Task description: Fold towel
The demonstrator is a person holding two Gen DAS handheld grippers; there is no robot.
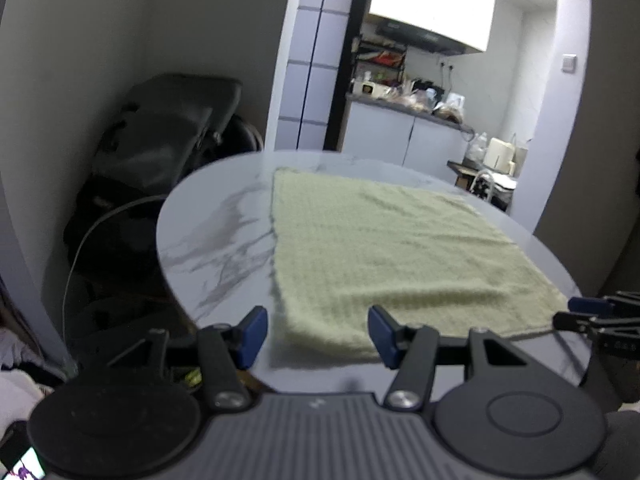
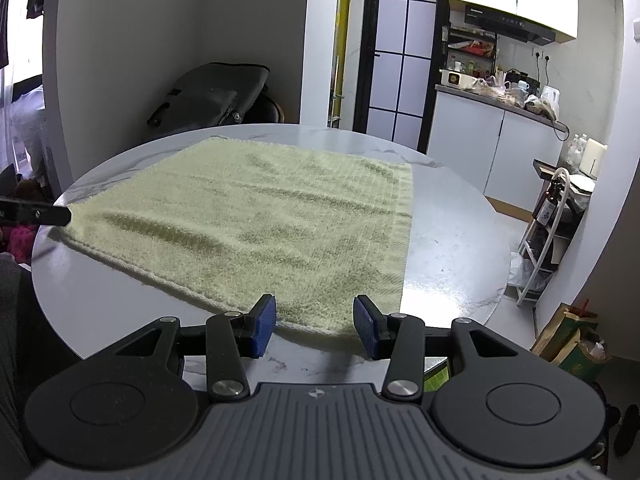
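Left gripper: jaws spread wide, nothing held. The blue pads are set either side of the near left corner of the towel, just at its edge. Contact cannot be confirmed; the left view is blurred.

Towel: pale green, spread flat on the round marble-look table, apparently in a single layer, though a thin fold cannot be ruled out. Shallow ripples are seen across the nap. No fold line is visible. The near hem runs along the table's front edge, which is probably why both grippers are stationed there: two near corners, one per gripper, is judged to be the setup for a symmetric lift-and-fold.

Right gripper: also wide open, empty. The pads straddle the near right corner, with the corded hem lying between them. Whether the cloth is touched cannot be told.

Each gripper's tip is caught at the edge of the other's view, which confirms they sit at opposite near corners.

Writing: a brand strip is seen on the range hood in the kitchen behind, too small to be read reliably. Nothing legible on the towel or grippers.
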